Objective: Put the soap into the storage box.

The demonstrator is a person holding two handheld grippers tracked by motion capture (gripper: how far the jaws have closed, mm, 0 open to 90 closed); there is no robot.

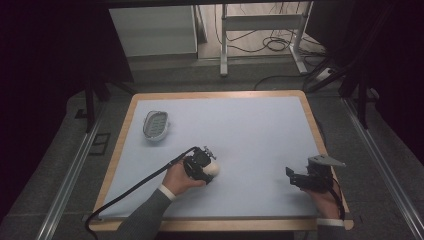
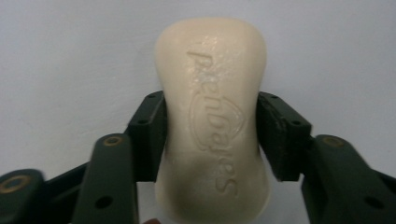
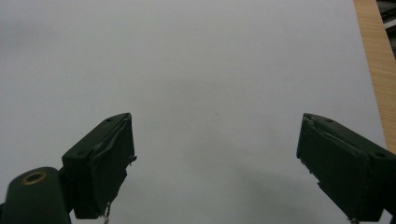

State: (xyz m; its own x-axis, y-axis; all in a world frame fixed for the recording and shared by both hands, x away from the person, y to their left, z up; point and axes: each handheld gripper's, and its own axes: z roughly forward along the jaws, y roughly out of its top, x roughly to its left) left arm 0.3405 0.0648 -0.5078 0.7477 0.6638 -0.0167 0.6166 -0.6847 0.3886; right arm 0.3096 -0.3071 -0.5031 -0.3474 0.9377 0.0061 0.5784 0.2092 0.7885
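A cream bar of soap [image 2: 212, 93] with raised lettering lies on the pale blue mat [image 1: 250, 130]. My left gripper [image 2: 211, 130] is shut on it, with one black pad pressing each long side at the bar's waist. In the high view the soap [image 1: 214, 170] shows as a pale lump at the tip of the left gripper [image 1: 202, 167], a little left of the mat's middle and toward the near side. My right gripper [image 1: 296, 178] rests near the mat's front right corner. Its jaws [image 3: 215, 158] stand wide open over bare mat with nothing between them.
An oval white soap dish [image 1: 156, 125] with a ribbed inside sits at the mat's back left. The wooden table edge [image 1: 320, 145] frames the mat and appears at the right gripper view's right side [image 3: 373, 70]. The left gripper's cable [image 1: 135, 187] trails off the front left.
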